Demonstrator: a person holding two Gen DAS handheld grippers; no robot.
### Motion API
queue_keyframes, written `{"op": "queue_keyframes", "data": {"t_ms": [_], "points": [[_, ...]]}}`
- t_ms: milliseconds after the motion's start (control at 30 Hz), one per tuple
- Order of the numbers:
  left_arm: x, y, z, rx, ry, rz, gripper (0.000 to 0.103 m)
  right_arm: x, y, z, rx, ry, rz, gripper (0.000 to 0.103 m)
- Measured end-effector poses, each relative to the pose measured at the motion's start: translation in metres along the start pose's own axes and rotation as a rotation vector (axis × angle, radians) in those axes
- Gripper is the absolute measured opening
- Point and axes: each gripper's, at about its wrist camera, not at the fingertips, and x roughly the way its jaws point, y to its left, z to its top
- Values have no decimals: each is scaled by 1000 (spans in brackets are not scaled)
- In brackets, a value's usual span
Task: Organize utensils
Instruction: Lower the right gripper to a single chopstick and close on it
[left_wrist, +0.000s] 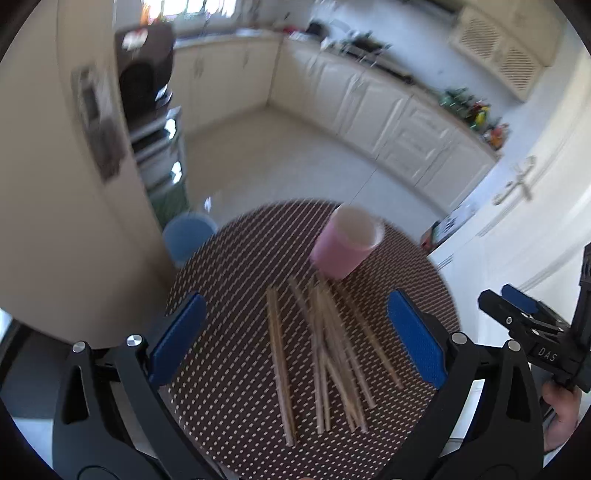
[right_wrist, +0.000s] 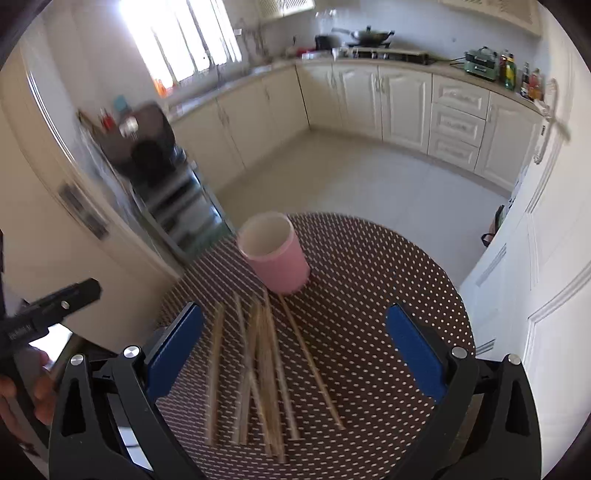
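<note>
Standing upright beside loose chopsticks (right_wrist: 266, 373), pink cup (right_wrist: 275, 254) showing only white interior; both grippers' jaws wide apart, empty.

Bright daylight glares through the window (right_wrist: 192, 48), fisheye edges curve, and the left wrist view is motion-blurred.

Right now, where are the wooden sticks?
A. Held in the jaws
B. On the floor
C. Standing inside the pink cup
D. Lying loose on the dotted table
D: the chopsticks lie scattered flat on the dotted table in front of the pink cup, which looks empty.
</note>
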Motion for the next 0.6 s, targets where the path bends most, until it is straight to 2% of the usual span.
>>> {"op": "queue_keyframes", "data": {"t_ms": [200,267,400,467,600], "points": [[58,20,-16,-27,139,47,97,53,-8,-2,-41,124,-5,95],[77,26,-22,-31,181,64,96,72,-15,-4,-40,156,6,83],[113,37,-32,-39,253,83,89,103,-24,-9,-50,235,20,72],[129,43,-37,-49,288,91,88,115,-26,-11,-53,262,28,64],[157,53,-47,-70,358,119,84,137,-29,-15,-57,319,51,58]]}}
